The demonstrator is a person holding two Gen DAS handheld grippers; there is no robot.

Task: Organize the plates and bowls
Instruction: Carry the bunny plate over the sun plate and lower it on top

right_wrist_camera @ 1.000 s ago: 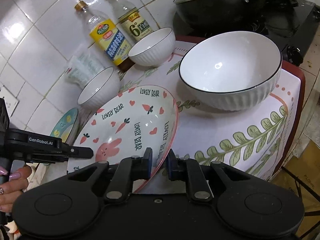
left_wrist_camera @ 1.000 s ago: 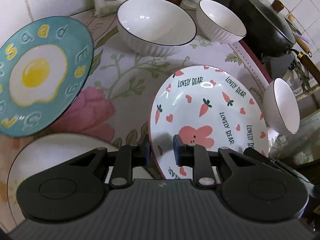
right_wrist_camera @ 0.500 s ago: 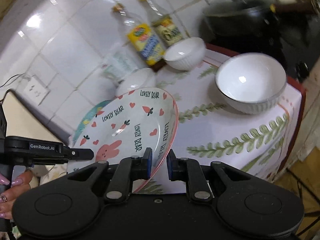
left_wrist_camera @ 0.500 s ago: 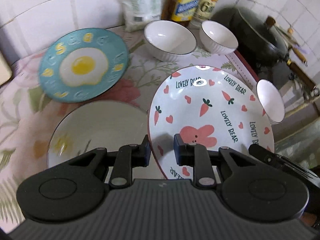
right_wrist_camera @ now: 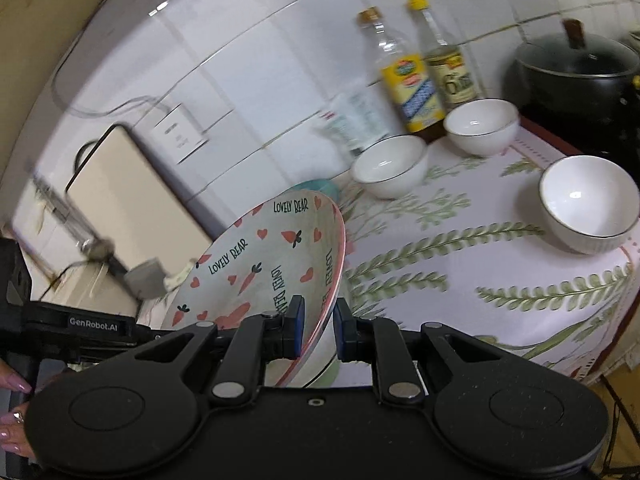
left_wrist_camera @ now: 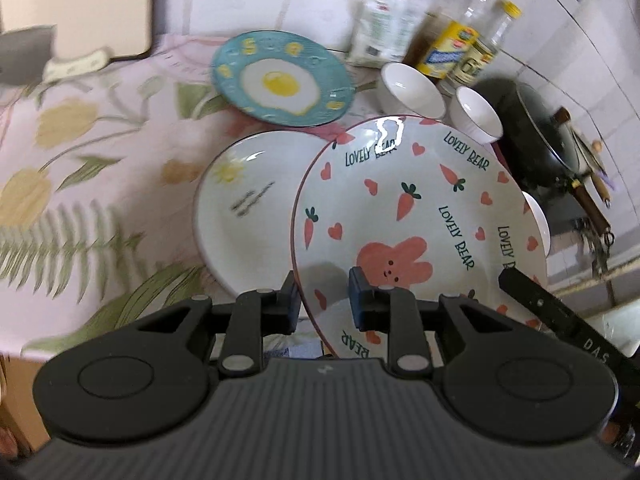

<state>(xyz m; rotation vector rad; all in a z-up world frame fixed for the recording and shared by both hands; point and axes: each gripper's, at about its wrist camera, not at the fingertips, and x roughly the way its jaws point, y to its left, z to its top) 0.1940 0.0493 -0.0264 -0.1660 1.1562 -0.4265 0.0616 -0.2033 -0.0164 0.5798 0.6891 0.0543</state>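
Note:
The "Lovely Bear" plate (left_wrist_camera: 420,216), white with carrots, hearts and a pink rabbit, hangs tilted above the table. My left gripper (left_wrist_camera: 322,300) is shut on its near rim. From the opposite side my right gripper (right_wrist_camera: 318,332) is shut on the rim of the same plate (right_wrist_camera: 264,264). Under its left edge lies a white plate (left_wrist_camera: 248,216) with a small sun. Further back is a teal fried-egg plate (left_wrist_camera: 280,80). Three white bowls stand on the cloth: one (right_wrist_camera: 388,166) near the wall, one (right_wrist_camera: 482,126) by the bottles, one (right_wrist_camera: 588,204) near the right edge.
Two oil bottles (right_wrist_camera: 412,76) and a bag stand against the tiled wall. A black lidded pot (right_wrist_camera: 576,72) sits on the stove at the right. A cutting board (right_wrist_camera: 132,208) leans at the left. A person's hand (right_wrist_camera: 12,400) grips the left tool. The floral tablecloth (left_wrist_camera: 80,184) stretches left.
Both grippers have risen with the bear plate and carried it left, so it now overlaps the white sun plate. The table looks farther away and more of its left side shows.

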